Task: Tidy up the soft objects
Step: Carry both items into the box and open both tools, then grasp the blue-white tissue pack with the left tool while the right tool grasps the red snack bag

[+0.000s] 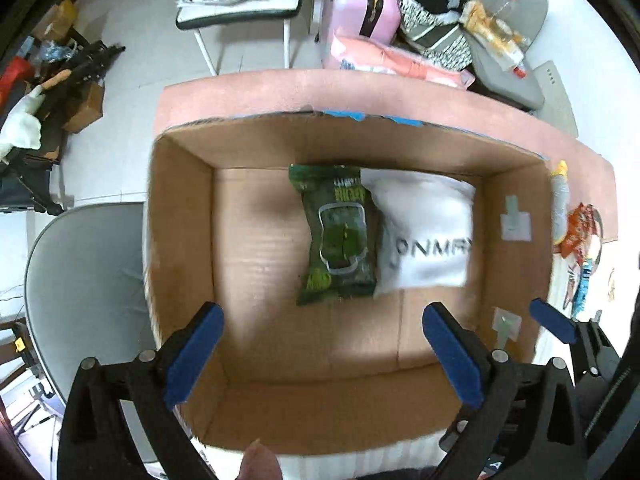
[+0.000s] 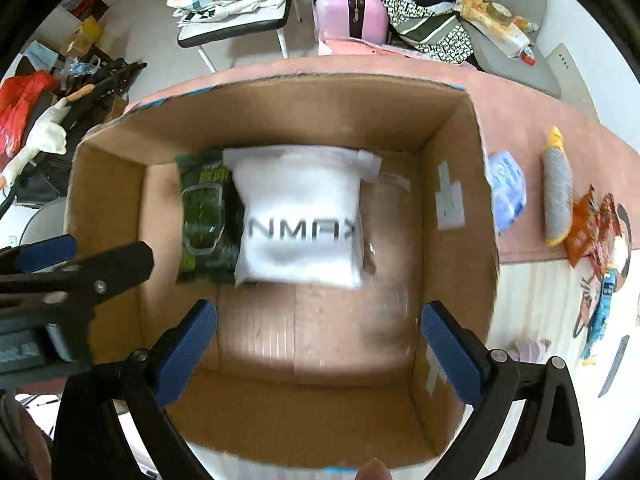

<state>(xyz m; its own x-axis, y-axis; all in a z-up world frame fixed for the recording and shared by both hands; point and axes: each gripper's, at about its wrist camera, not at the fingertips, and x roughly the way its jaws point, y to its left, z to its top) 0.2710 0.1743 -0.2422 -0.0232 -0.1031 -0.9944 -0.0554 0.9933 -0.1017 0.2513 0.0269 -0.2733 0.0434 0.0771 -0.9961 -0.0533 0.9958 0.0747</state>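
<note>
cardboard box (image 1: 180, 208), 2 packs inside, near-half floor bare

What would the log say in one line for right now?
left gripper: open, empty | right gripper: open, empty | cardboard box: green wipes pack, white bag inside, side by side

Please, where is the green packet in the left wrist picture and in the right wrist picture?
Left wrist: the green packet lies mid-picture on the box floor, left of the white bag.
Right wrist: the green packet sits left of centre, partly under the white bag.
Shared landmark: the cardboard box.
</note>
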